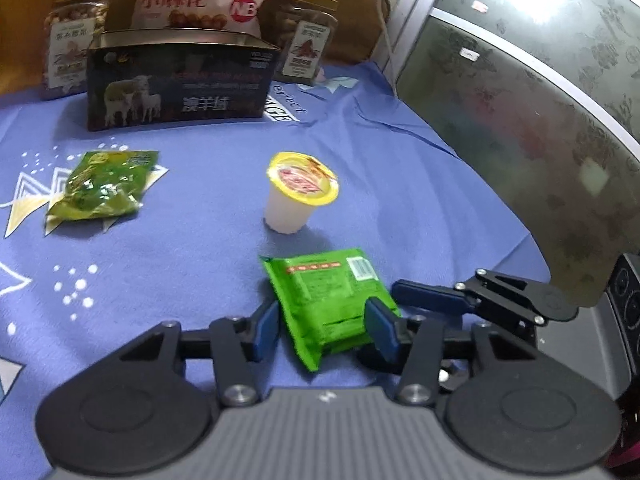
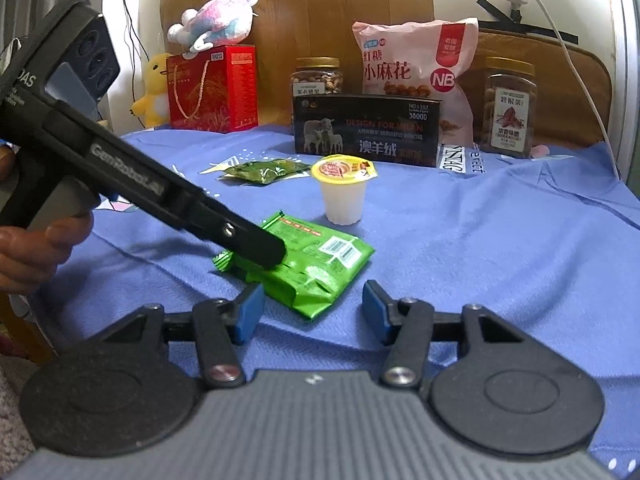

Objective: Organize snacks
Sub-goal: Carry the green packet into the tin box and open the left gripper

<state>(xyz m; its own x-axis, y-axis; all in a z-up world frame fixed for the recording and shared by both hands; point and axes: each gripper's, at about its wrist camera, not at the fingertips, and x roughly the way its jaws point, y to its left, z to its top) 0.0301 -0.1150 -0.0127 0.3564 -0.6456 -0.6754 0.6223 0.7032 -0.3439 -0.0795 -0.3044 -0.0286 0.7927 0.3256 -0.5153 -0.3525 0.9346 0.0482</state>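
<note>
A bright green snack packet [image 1: 328, 304] lies on the blue cloth [image 1: 180, 248]. My left gripper [image 1: 324, 330] straddles its near end, one blue pad on each side, and the jaws look closed against it. In the right wrist view the left gripper [image 2: 260, 252] rests on the same packet [image 2: 316, 264]. My right gripper [image 2: 312, 314] is open and empty just in front of the packet. A jelly cup with a yellow lid [image 1: 298, 192] [image 2: 344, 188] stands upright beyond it. A darker green packet [image 1: 104, 184] [image 2: 264, 170] lies further left.
An open black box with sheep on it [image 1: 180, 84] [image 2: 366, 130] stands at the back. Behind it are a pink snack bag [image 2: 416, 68] and two nut jars [image 2: 318, 76] [image 2: 508, 106]. A red gift box [image 2: 212, 88] and plush toys [image 2: 216, 20] stand at the back left.
</note>
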